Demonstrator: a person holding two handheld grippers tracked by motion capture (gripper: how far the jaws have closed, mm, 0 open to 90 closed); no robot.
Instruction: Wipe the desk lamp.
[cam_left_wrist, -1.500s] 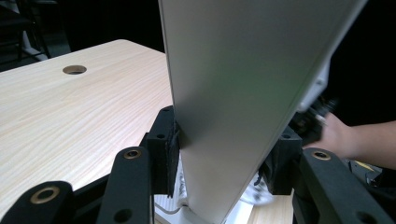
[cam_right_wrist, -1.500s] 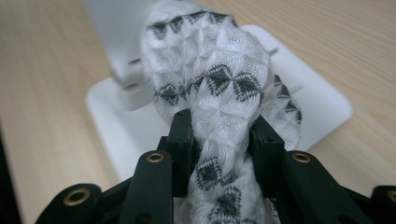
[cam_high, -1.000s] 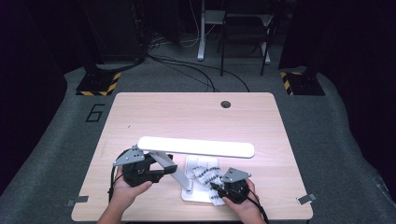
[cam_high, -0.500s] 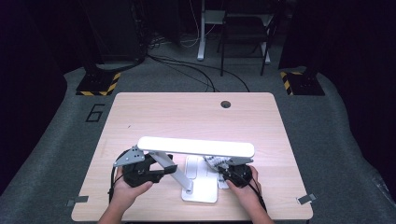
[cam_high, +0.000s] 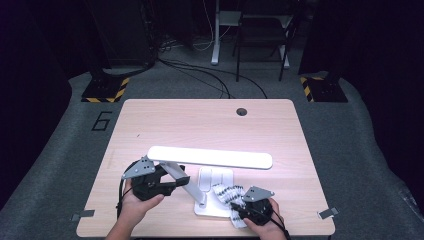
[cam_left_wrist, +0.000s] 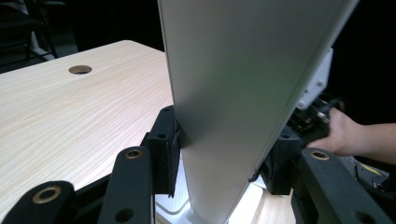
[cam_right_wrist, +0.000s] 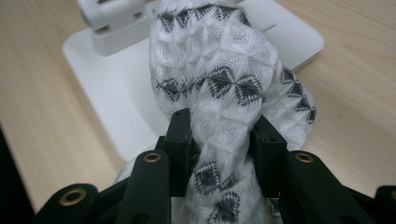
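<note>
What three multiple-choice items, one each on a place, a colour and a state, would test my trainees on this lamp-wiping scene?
1. Where does the patterned cloth lie?
A. on the lamp's base
B. by the table's hole
C. on the floor

2. What colour is the lamp's base?
A. black
B. white
C. red

3. What does the left gripper clamp?
A. nothing
B. the cloth
C. the lamp's arm

Key: 1 A, the right gripper presses the cloth onto the base; 2 B, the base shows white; 3 C, both pads press the arm.

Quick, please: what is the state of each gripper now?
Left gripper: closed on the white desk lamp's flat arm.
Right gripper: closed on the white-and-black patterned knitted cloth.
</note>
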